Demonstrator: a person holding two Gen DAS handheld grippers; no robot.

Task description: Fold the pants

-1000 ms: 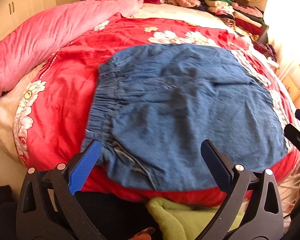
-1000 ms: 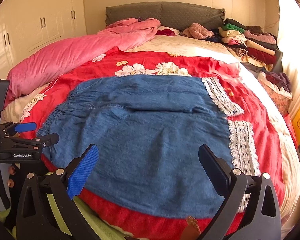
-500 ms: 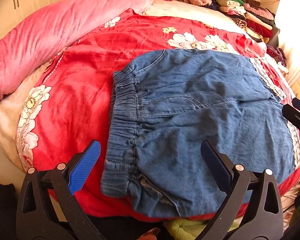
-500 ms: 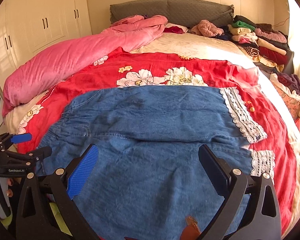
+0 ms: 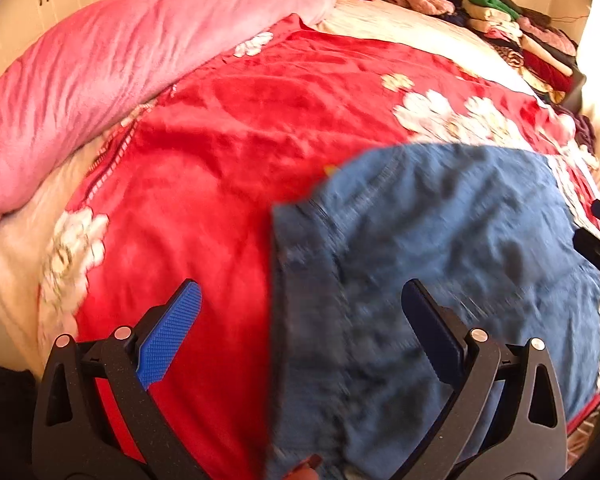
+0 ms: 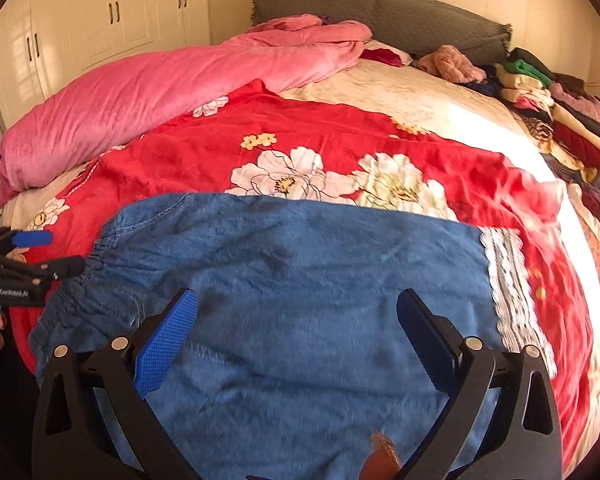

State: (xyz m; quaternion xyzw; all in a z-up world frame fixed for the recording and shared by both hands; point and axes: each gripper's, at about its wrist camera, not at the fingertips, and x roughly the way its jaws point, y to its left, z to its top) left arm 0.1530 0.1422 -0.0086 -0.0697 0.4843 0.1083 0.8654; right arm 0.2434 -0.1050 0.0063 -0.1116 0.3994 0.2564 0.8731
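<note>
Since the earlier frame the left gripper has swung leftward, so the pants sit further right in its view. Blue denim, gathered waistband at left, lace hems at right, flat on the red blanket. Both grippers, right gripper included, gape empty

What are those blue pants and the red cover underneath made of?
The pants look like soft washed denim: matte blue weave, visible stitched seams, a white lace trim at the hem. The red cover seems a plush fleece, with a slight sheen and printed flowers.
</note>
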